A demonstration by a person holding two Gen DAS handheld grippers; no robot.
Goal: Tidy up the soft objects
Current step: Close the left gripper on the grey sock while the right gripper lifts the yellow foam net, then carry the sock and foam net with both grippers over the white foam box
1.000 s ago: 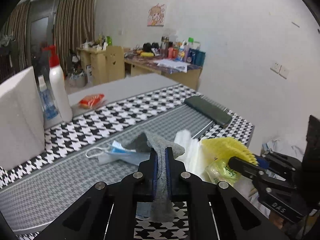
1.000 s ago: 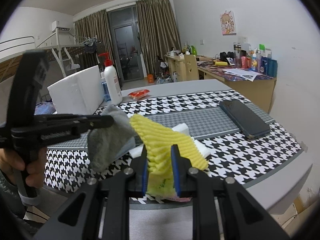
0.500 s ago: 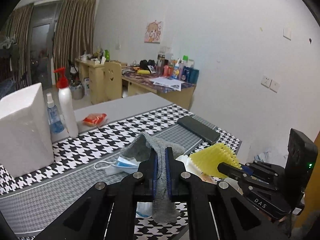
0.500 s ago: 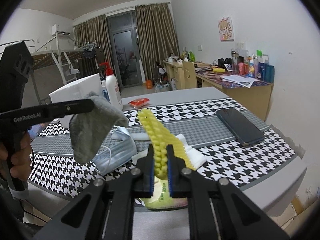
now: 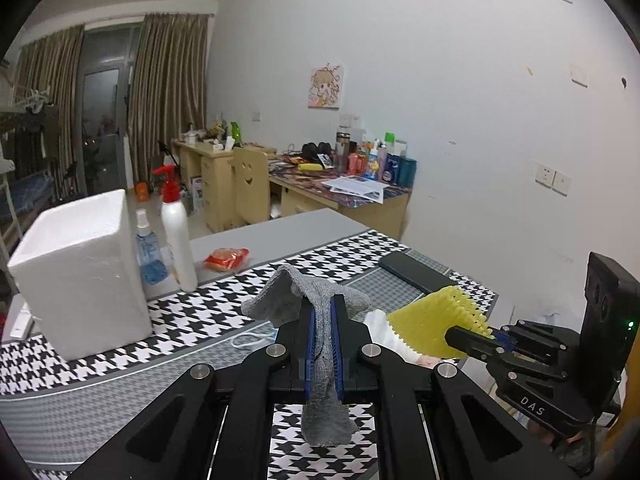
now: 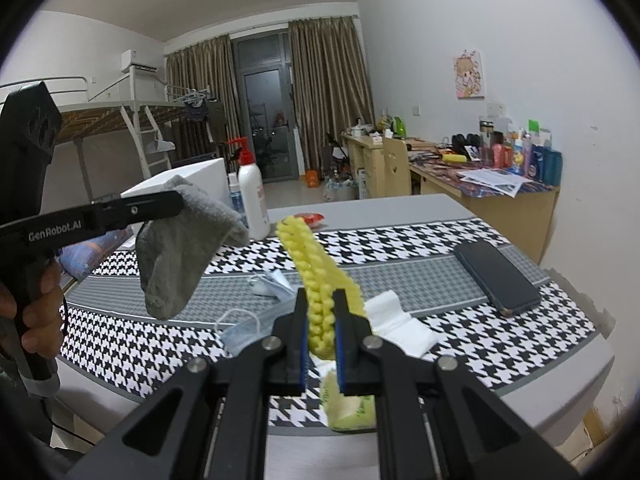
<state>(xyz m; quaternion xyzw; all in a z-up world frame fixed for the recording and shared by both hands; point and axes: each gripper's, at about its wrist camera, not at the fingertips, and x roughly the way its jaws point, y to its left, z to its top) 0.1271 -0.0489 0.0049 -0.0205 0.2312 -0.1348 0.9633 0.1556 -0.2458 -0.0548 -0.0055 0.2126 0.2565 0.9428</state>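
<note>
Up above the houndstooth tabletop [image 6: 500, 344], the left hand-held gripper [image 5: 322, 316] pinches a grey sock [image 5: 320, 300] that dangles from its jaws. Beside it, the right hand-held gripper [image 6: 322, 320] is clamped on a ridged yellow cloth [image 6: 316, 276], while a blue face mask [image 6: 244, 334] and folded white gauze [image 6: 400, 326] lie on the tabletop below.

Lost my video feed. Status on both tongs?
Left tongs shut on grey sock, lifted. Right tongs shut on yellow sponge, lifted. Nothing blocking.

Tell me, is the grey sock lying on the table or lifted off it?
Lifted: the grey sock hangs from the shut left gripper, clear of the table.
</note>
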